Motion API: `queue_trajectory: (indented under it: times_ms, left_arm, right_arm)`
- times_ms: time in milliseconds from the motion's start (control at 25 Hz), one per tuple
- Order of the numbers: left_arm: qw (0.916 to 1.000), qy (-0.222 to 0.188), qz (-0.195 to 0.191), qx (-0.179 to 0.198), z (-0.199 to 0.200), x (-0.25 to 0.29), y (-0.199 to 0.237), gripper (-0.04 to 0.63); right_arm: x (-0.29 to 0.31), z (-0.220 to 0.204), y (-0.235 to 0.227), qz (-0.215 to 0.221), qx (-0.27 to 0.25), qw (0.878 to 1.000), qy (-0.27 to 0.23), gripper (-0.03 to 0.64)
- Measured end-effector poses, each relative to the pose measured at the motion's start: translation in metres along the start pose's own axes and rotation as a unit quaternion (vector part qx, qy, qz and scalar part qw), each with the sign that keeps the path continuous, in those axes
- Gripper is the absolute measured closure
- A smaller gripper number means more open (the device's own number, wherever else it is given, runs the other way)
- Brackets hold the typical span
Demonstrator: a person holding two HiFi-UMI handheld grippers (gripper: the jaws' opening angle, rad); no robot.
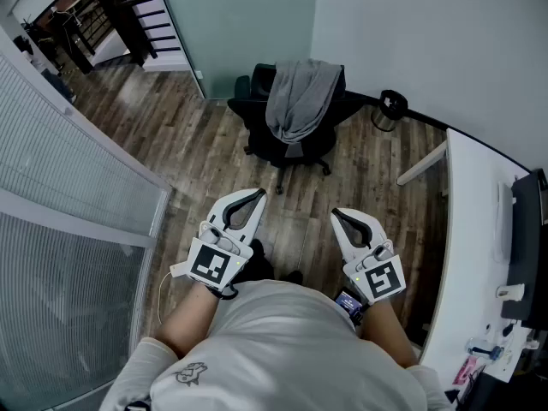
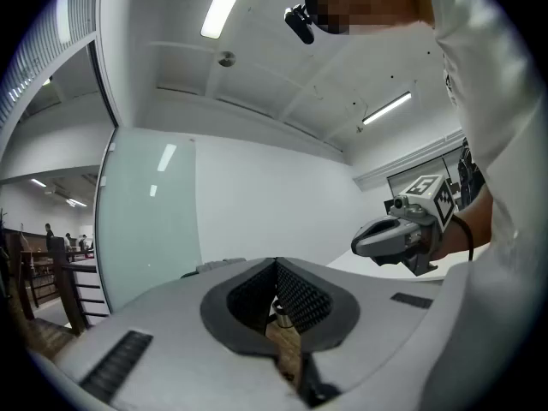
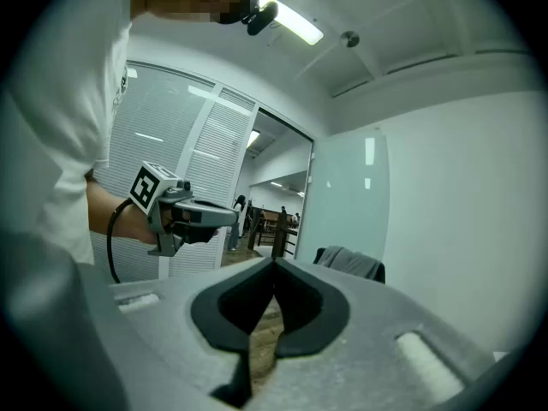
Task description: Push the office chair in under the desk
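Standing on wood floor (image 1: 197, 152), white desk (image 1: 467, 229) to the right, office chair (image 1: 287, 154) ahead.
Chair sits out on the open floor by the frosted glass wall (image 1: 240, 24), not under the desk; grey garment (image 1: 300, 97) draped over its back. Left gripper (image 1: 255, 197) and right gripper (image 1: 341, 217) both clenched on nothing, well apart from the chair.

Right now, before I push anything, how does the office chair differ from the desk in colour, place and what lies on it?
Colour: the office chair is black; the desk is white. Place: the chair stands by the glass wall, apart from the desk at the right. Load: a grey garment hangs over the chair's back; small items lie on the desk. Both stand on the wooden floor.
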State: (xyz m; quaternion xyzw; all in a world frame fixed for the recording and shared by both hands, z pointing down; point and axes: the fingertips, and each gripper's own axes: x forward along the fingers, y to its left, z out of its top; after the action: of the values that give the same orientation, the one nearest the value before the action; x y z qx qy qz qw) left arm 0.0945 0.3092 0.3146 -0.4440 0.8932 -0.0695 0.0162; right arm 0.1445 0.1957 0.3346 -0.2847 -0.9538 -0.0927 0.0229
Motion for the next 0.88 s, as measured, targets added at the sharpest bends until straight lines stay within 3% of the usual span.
queue_trajectory:
  times_ms: [480, 880]
  left_arm:
    - [0.9999, 0.012, -0.004, -0.010, -0.019, 0.019, 0.017, 0.597]
    - [0.9998, 0.008, -0.017, -0.009, -0.033, 0.060, 0.075, 0.597]
  right_arm:
    - [0.021, -0.012, -0.014, 0.005, -0.006, 1.000, 0.014, 0.615]
    - [0.083, -0.013, -0.047, 0.008, -0.011, 1.000, 0.019, 0.614]
